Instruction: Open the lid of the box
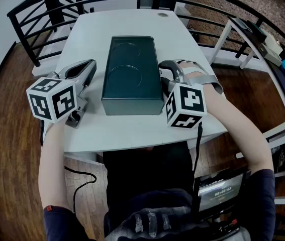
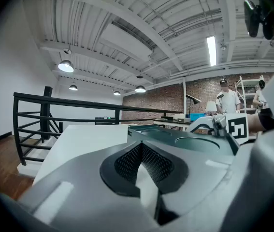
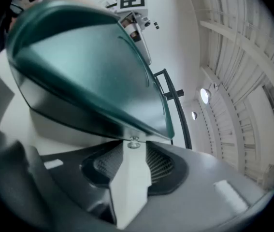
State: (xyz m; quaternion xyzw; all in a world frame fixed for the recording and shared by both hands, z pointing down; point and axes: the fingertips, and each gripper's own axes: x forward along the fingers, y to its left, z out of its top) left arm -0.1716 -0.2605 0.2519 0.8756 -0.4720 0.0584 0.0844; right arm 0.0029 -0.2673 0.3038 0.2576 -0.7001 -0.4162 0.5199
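On the white table [image 1: 132, 129] we've got the dark green box [image 1: 132, 102] dead centre, long axis running away from us, with the left gripper [image 2: 141, 146] off its left side, jaws together, and the right gripper [image 3: 133, 149] nearer, jaws apart right at the lid [image 3: 93, 71]'s right edge.

Dark sleeves [image 1: 57, 224] — grey left tool [image 1: 90, 64], right tool [image 1: 163, 78] — marker cubes [image 1: 52, 99]

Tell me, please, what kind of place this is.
Probably a mezzanine in an industrial-style workshop or lab: a black railing curves round the white table, with a brick wall and hanging lamps under an exposed ceiling beyond.
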